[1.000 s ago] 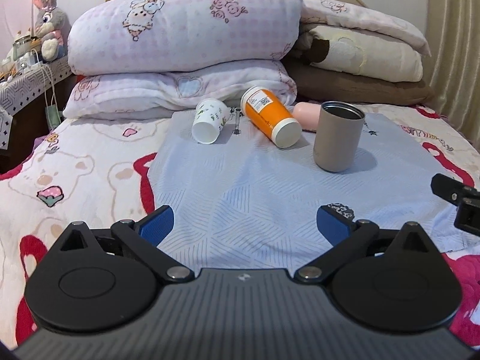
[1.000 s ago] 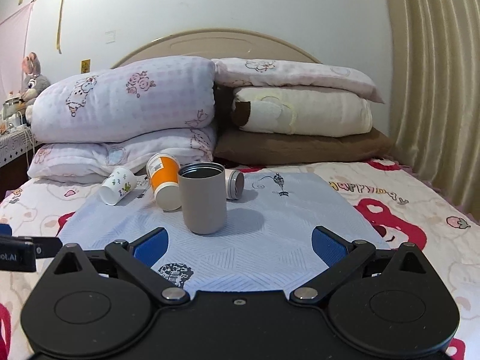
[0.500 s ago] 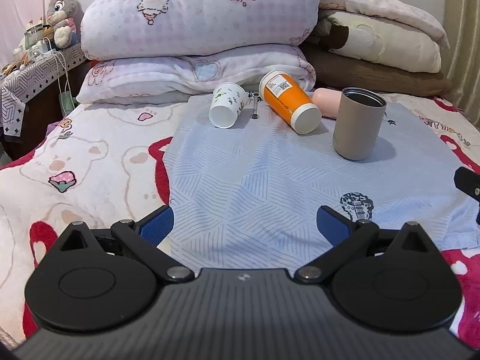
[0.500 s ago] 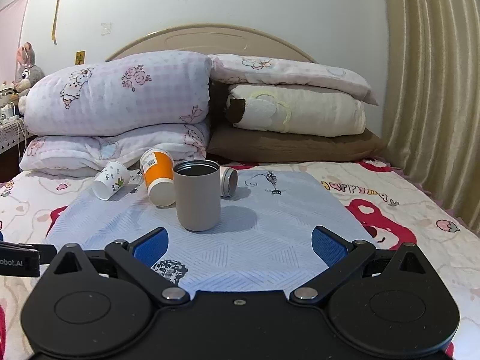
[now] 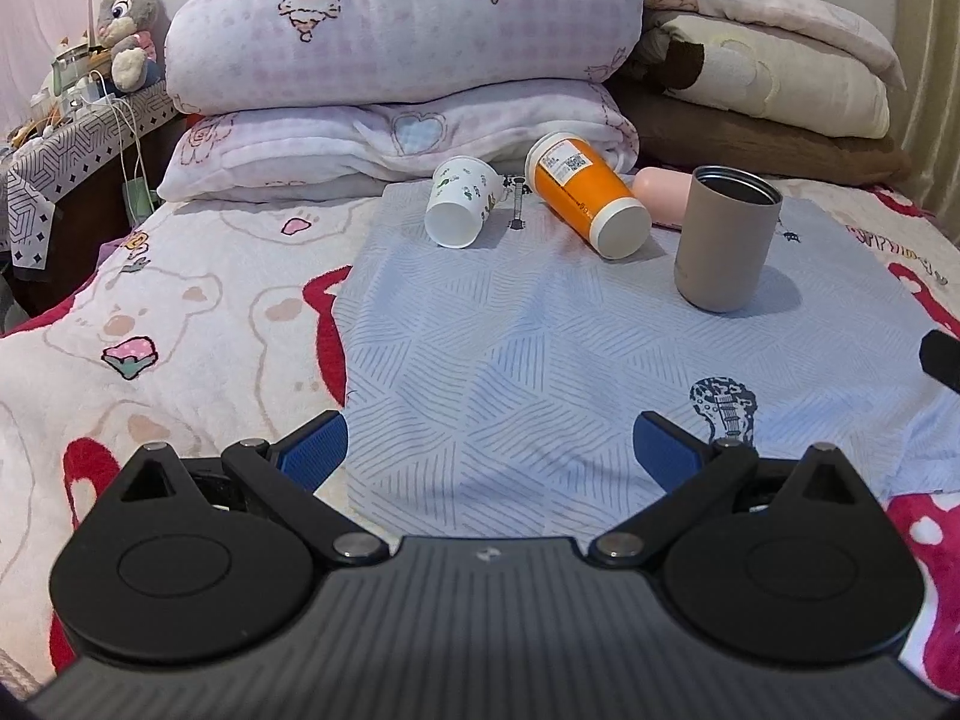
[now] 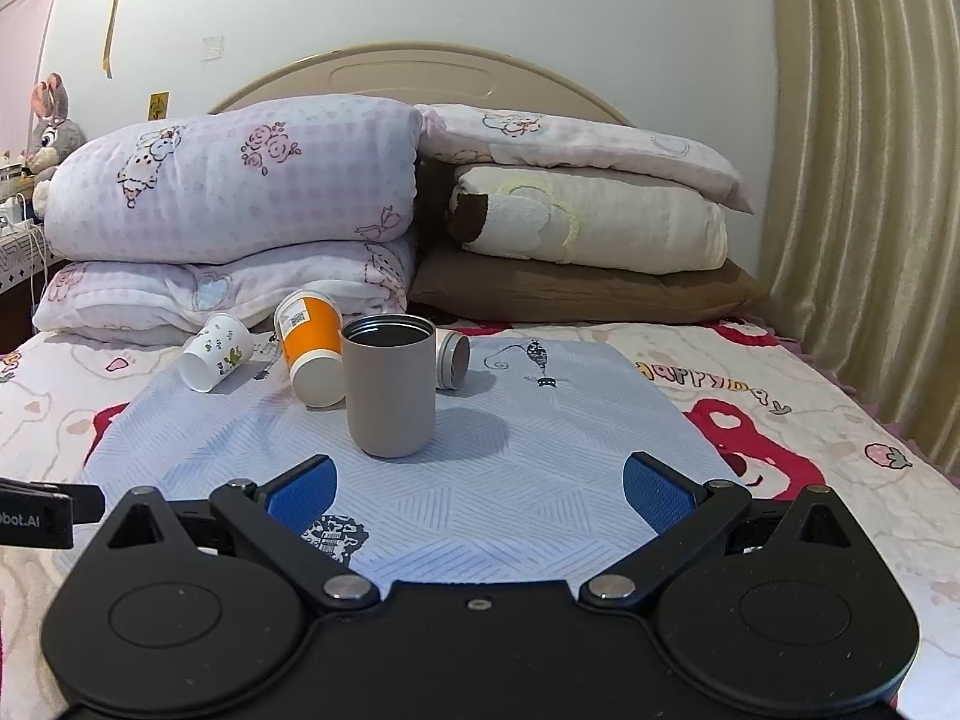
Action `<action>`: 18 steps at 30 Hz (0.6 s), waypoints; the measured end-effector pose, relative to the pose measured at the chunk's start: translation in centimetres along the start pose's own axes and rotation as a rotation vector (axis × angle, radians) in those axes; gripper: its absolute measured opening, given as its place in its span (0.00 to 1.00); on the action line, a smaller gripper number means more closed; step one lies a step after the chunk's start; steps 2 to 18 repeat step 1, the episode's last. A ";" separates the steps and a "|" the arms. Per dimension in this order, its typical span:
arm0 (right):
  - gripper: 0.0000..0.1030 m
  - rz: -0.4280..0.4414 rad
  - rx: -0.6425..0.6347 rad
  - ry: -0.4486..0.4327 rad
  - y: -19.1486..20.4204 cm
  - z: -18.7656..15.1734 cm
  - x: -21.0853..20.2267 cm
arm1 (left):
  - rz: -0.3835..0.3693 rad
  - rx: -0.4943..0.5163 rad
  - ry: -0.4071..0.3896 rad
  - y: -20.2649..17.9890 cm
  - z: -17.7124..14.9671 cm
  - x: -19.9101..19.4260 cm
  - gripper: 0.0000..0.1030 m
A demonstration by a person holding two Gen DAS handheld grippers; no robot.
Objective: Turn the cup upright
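A grey metal cup (image 5: 726,246) stands upright on the light blue cloth (image 5: 540,360); it also shows in the right wrist view (image 6: 390,387). An orange cup (image 5: 585,201) (image 6: 312,354), a small white paper cup (image 5: 462,210) (image 6: 216,351) and a pink cup (image 5: 663,195) (image 6: 451,357) lie on their sides behind it. My left gripper (image 5: 489,450) is open and empty, well short of the cups. My right gripper (image 6: 477,486) is open and empty, just in front of the grey cup.
Stacked pillows and folded quilts (image 6: 240,210) line the headboard behind the cups. A bedside table (image 5: 78,138) with a plush rabbit (image 5: 126,36) stands at the left. A curtain (image 6: 870,210) hangs at the right. The bed has a pink bear-print blanket (image 5: 180,330).
Both grippers have drawn back from the cups, so the cups look farther away. Both stay open and empty. The cups have not moved.
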State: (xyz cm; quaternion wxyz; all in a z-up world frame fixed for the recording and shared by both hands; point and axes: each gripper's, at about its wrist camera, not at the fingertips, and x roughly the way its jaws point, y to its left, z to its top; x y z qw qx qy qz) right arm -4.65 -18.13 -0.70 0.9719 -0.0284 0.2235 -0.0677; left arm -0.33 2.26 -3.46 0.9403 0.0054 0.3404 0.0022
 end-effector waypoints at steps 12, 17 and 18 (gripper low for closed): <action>1.00 -0.003 -0.003 0.001 0.0 0.0 0.0 | 0.003 0.005 -0.002 0.0 0.0 -0.1 1.00; 1.00 -0.003 -0.003 0.001 0.0 0.0 0.0 | 0.003 0.005 -0.002 0.0 0.0 -0.1 1.00; 1.00 -0.003 -0.003 0.001 0.0 0.0 0.0 | 0.003 0.005 -0.002 0.0 0.0 -0.1 1.00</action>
